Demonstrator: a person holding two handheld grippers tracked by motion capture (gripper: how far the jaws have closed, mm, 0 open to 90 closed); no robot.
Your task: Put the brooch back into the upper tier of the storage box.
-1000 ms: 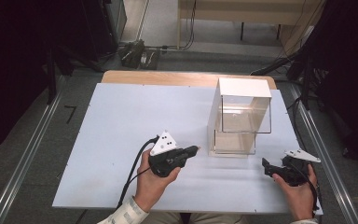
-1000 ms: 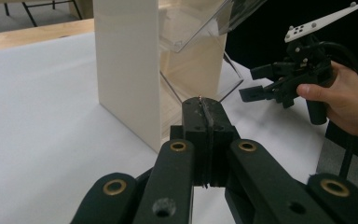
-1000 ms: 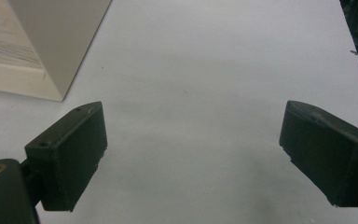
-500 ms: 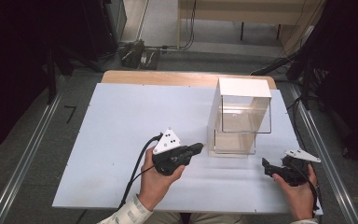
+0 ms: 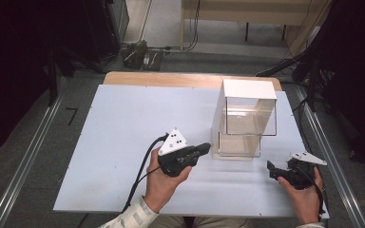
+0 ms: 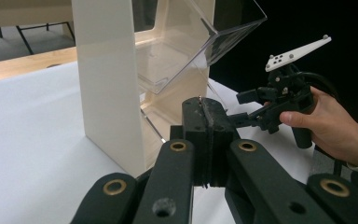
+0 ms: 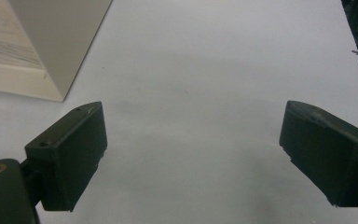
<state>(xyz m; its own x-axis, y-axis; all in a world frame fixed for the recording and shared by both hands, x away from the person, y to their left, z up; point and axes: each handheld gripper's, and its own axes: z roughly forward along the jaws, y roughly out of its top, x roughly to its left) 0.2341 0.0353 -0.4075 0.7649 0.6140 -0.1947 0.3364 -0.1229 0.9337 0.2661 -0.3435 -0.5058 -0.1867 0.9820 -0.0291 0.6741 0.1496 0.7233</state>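
A clear plastic box (image 5: 245, 121) with a white top and white side walls stands on the white table (image 5: 123, 123), right of centre. My left gripper (image 5: 205, 148) is shut, its tips close to the box's front left corner. In the left gripper view the shut jaws (image 6: 208, 123) sit beside the box's white side wall (image 6: 105, 74), with nothing between them. My right gripper (image 5: 271, 170) rests near the table's front right, in front of the box, and is open. Its two pads (image 7: 72, 151) stand wide apart over bare table, and the box corner (image 7: 51, 42) lies ahead at the left.
The far edge of the table shows a wooden strip (image 5: 171, 80). Metal rails (image 5: 26, 161) run along both sides of the table on the floor. Cables and equipment (image 5: 140, 52) lie on the floor behind. The left half of the table is bare.
My left gripper has moved right and slightly forward, closing in on the box's front left corner. The right gripper has stayed where it was.
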